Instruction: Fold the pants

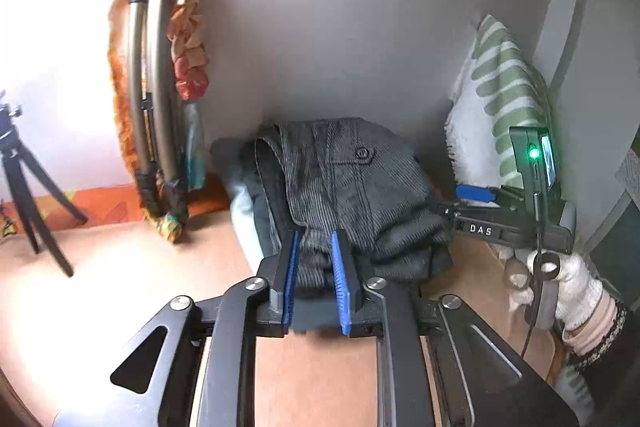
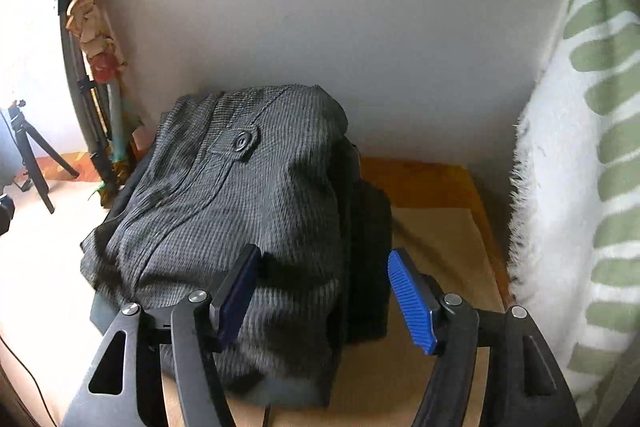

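Risk first: pants sit as a lumpy dark-grey bundle atop a stack of other folded dark items, so the fold looks loose, not flat. Likely failure, in my judgement: L tongs pull or let go unevenly and the top layer slides off the stack or springs open. Cause would be the thick corduroy-type cloth, bunched at the near edge. Second risk: R tongs straddle the near corner of the bundle, with one finger on the cloth and the other out over bare table. Closing there could pinch several layers at once, incl. the item beneath, and drag the whole pile. Third: pillow stands just beside the stack on the right and the wall is close behind, so there's little room to swing either tool.

Position: pants lie on the table near the back wall, pocket button facing up. Seen from the L wrist cam, the near edge of the pants runs between the L fingers.

Tong state: L nearly closed, blue pads pressing a bunched fold of pants, so gripping cloth. R spread wide, holding nothing; left finger rests on or just over the cloth, can't tell contact for sure.

Task status, est.: fold mostly done, final tidy or release pending.

Other: tripod and wrapped hoop well apart at left.
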`<act>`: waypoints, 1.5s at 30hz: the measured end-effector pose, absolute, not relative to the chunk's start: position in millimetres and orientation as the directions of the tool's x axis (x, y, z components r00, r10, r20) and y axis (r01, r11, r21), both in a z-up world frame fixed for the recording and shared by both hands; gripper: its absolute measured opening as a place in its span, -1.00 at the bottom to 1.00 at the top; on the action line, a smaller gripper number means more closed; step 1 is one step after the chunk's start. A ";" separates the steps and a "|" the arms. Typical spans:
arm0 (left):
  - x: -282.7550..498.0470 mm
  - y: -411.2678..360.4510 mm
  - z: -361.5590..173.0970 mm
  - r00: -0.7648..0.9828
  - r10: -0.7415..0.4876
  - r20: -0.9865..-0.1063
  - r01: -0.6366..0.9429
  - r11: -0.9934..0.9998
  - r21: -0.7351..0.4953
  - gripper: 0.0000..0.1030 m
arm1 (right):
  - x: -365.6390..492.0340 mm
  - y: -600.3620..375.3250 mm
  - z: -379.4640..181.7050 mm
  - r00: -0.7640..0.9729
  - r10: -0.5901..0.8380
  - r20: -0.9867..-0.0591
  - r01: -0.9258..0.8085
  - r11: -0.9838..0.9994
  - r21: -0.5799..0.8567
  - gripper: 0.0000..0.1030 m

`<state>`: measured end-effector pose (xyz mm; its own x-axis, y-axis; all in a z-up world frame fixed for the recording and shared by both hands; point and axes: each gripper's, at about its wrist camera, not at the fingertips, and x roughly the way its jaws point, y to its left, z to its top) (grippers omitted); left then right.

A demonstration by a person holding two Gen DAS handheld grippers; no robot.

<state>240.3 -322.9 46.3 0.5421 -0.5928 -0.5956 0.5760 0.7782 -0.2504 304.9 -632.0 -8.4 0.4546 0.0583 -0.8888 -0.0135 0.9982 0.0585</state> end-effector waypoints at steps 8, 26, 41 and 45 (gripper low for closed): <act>180.2 -306.1 64.6 0.568 -0.591 -0.573 0.597 0.775 -0.208 -0.17 | 254.7 -618.4 38.9 0.519 0.088 -0.850 -0.014 0.995 0.095 0.35; 85.4 -258.8 92.9 0.616 -0.598 -0.513 0.607 0.775 -0.175 0.30 | 147.9 -568.6 128.4 0.635 0.101 -0.766 -0.054 0.995 0.087 0.64; 42.7 -211.6 83.6 0.661 -0.532 -0.529 0.551 0.823 -0.140 0.54 | 80.2 -529.2 153.3 0.691 0.063 -0.720 -0.044 0.998 0.045 0.98; 40.1 -201.0 77.2 0.670 -0.505 -0.544 0.524 0.841 -0.136 0.55 | 68.4 -519.7 151.2 0.693 0.064 -0.718 -0.042 0.998 0.049 1.00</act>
<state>40.1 -201.0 77.2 0.6700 -0.5053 -0.5439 0.5239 0.8409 -0.1358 68.4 -519.7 151.2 0.6929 0.0641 -0.7182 -0.0416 0.9979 0.0489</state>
